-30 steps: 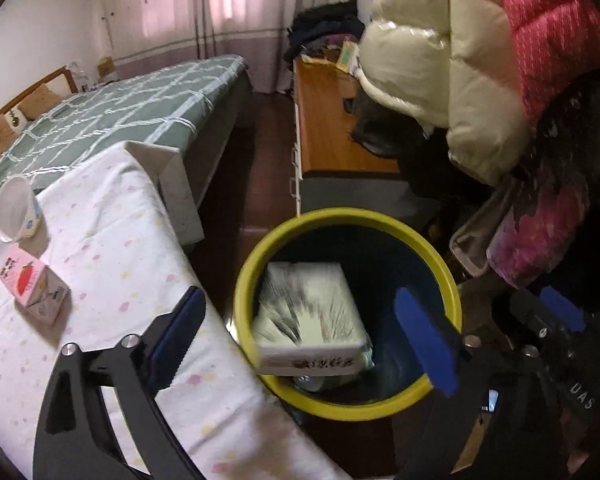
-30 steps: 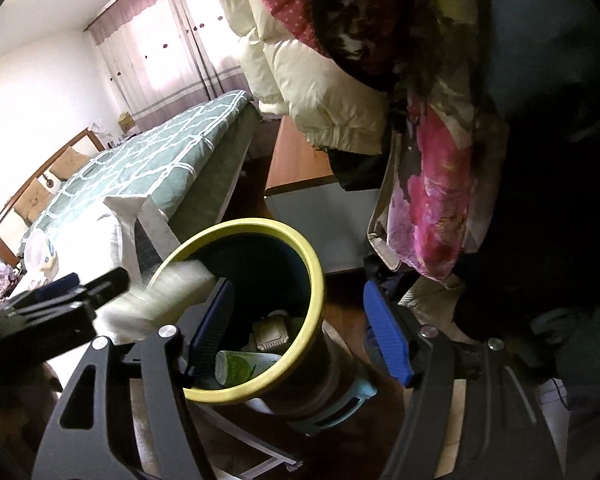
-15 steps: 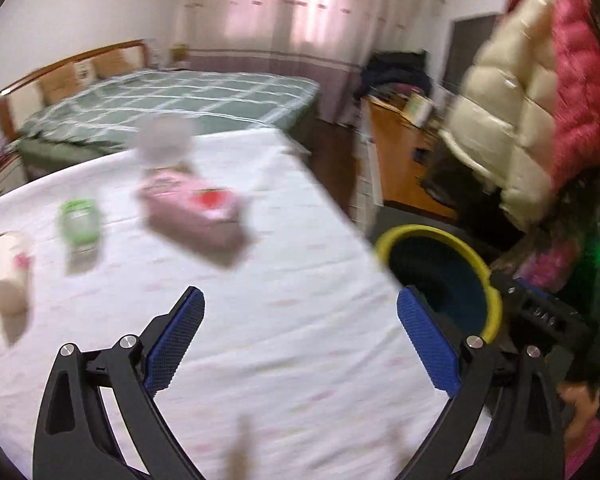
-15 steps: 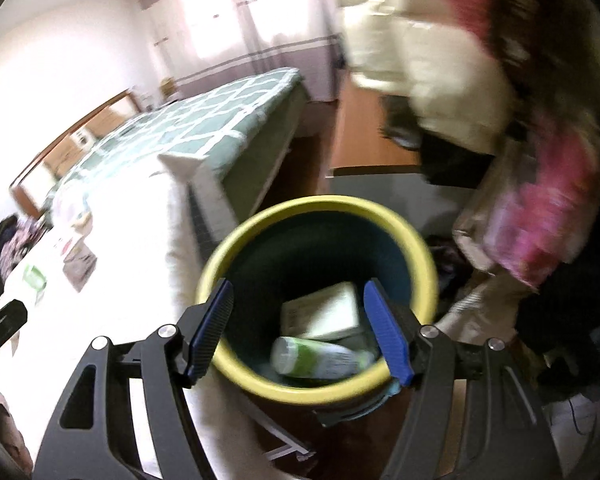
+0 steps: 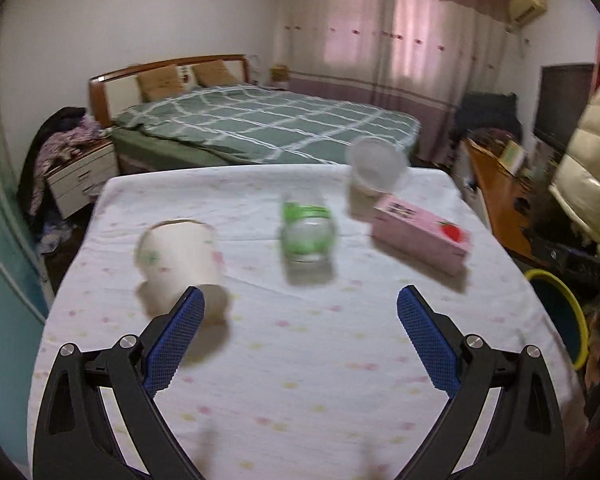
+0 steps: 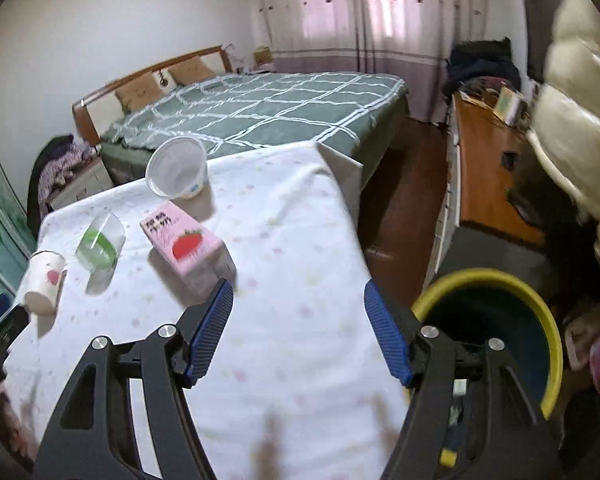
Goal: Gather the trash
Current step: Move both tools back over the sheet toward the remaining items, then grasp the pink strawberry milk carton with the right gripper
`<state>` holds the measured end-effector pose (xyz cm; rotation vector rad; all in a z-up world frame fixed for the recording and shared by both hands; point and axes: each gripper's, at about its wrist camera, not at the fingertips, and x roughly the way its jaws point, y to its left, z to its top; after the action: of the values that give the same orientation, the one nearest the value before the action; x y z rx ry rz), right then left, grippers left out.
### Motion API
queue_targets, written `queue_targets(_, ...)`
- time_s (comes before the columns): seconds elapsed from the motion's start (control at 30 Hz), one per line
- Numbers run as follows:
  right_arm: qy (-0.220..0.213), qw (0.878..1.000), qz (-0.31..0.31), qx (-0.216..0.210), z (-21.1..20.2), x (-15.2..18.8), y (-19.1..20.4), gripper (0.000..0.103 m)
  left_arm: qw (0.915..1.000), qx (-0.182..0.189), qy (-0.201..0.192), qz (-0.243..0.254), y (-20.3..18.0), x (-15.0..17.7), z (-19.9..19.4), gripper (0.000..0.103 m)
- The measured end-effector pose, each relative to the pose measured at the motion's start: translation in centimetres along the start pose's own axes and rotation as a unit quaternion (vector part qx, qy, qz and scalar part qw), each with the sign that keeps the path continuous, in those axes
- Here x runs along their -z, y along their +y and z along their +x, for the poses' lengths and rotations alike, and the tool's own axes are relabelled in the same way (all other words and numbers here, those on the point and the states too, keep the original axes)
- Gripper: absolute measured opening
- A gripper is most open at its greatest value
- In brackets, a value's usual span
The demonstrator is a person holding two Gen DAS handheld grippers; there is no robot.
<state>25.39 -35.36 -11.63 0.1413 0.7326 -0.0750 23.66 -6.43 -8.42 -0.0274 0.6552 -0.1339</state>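
Surface: table [image 5: 300, 360] under a white dotted cloth; bedroom, green checked bed [image 5: 260, 128] behind, pink curtains [image 5: 388, 40].
Trash: pink carton [image 6: 186, 246] lying flat, long axis slanting away left; strawberry print, writing unreadable; paper cup [image 5: 180, 256], clear cup [image 5: 306, 232], tub [image 6: 178, 168] near; bin [image 6: 496, 332] beside the table.
Left gripper [image 5: 298, 330]: jaws wide, empty.
Right gripper [image 6: 298, 330]: jaws apart, empty.

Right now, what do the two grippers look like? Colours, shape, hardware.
Both match. The left gripper and right gripper each have two black skeletal arms with triangular cutouts, joined by silver round-head screws. Each arm ends in a flat blue finger pad: fine mesh texture on the left fingers, ribbed on the right fingers. No cables, markings or sleeves show.
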Motion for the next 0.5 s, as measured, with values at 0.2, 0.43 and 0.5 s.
queue_targets(0.2,0.038,0.998,-0.042,0.037,7.0,-3.2,3.0,0.065,0.9989,0.006,0.002,-0.047,3.5,0.9,1.2,0.096)
queue_targets(0.43,0.064,0.997,-0.032,-0.026,9.4,-2.0,3.7,0.065,0.9958,0.013,0.021,-0.088,5.0,1.4,2.0,0.096)
queue_targets(0.5,0.057,0.995,-0.047,-0.060,8.8,-1.7,4.9,0.065,0.9950,0.018,0.026,-0.094,5.1,1.5,2.2,0.096)
